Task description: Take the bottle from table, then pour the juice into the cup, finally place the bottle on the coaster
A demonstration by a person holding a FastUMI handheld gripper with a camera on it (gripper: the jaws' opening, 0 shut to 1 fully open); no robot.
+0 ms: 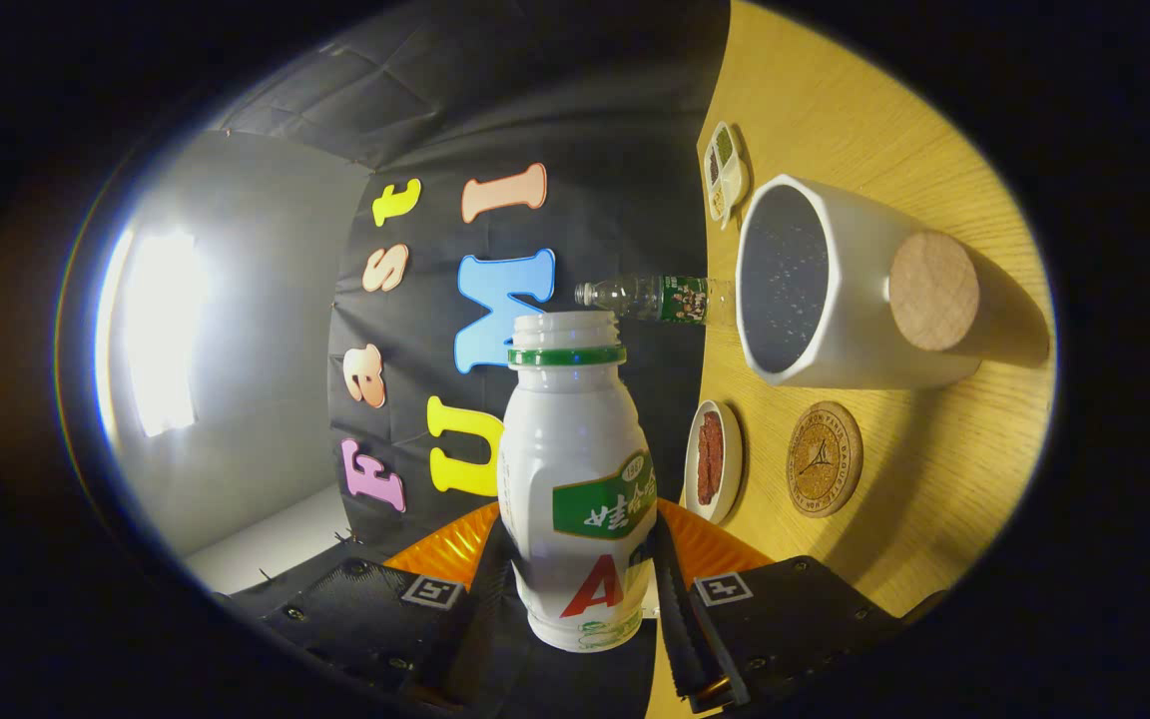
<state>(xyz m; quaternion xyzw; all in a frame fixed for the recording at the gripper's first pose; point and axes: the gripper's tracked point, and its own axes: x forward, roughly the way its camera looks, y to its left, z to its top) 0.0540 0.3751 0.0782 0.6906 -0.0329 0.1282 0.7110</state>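
The bottle (575,479), white w/ a green neck ring and no cap on, sits between the gripper (577,589) fingers, both pressing its lower body, so the gripper is clamped on it. Its long axis runs straight out along the fingers, open mouth pointing away from the camera.

The whole view is rolled: the table (934,519) stands like a wall on one side, which suggests the bottle is tipped well over onto its side rel. to the tabletop, i.e. in a pouring attitude. No juice stream can be made out.

The cup (840,290), white w/ a dark inside, lies beyond the bottle's mouth and off to the table side; its opening faces back toward the bottle. The mouth looks short of the cup's rim, not over it, though the fisheye makes that hard to judge. That gap is what the pour turns on.

The coaster (824,458), round cork, lies on the table near the cup, just past a small dish (713,461) w/ something red. A clear plastic bottle (650,297) and another small dish (725,170) sit farther off.
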